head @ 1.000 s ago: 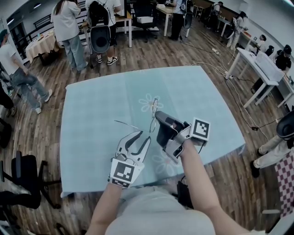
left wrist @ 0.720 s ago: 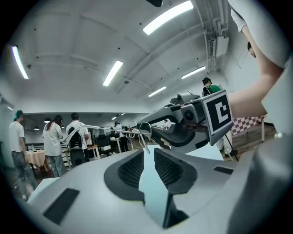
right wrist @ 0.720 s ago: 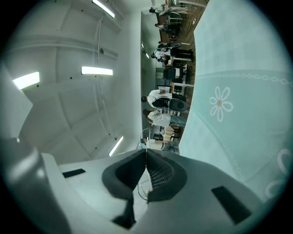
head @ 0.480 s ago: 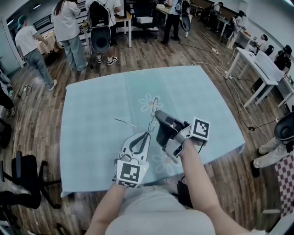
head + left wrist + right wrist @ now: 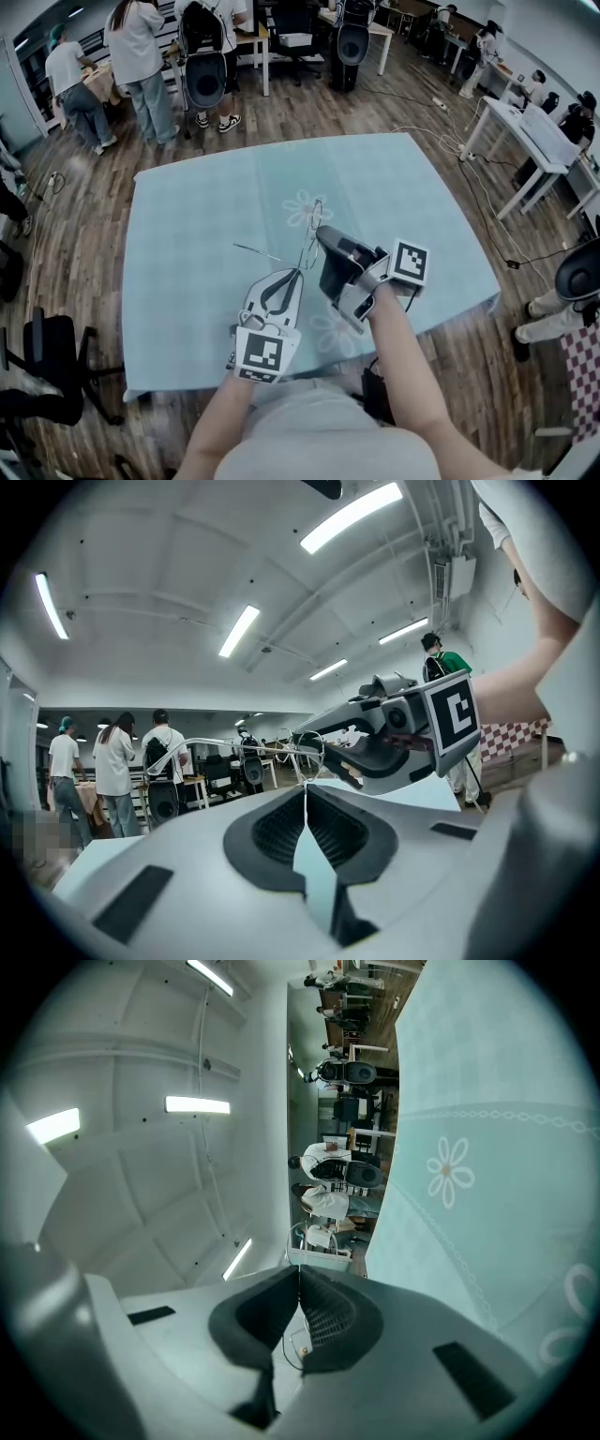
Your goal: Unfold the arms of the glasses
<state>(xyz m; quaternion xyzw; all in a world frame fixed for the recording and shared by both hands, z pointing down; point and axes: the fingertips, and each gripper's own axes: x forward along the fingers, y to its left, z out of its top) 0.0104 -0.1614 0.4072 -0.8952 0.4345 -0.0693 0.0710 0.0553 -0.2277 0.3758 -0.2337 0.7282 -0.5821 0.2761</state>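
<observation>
Glasses frame (image 5: 315,216) sits clamped in your right gripper (image 5: 320,233) as anchor. Your left gripper (image 5: 299,273) pinches one arm (image 5: 305,778), ready to swing it.

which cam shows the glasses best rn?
Left gripper view: the glasses sit close, rim and one arm clear above the shut left claw. Head view: thin wire over the tablecloth. Right gripper view: only a wire scrap inside the right claw.
</observation>
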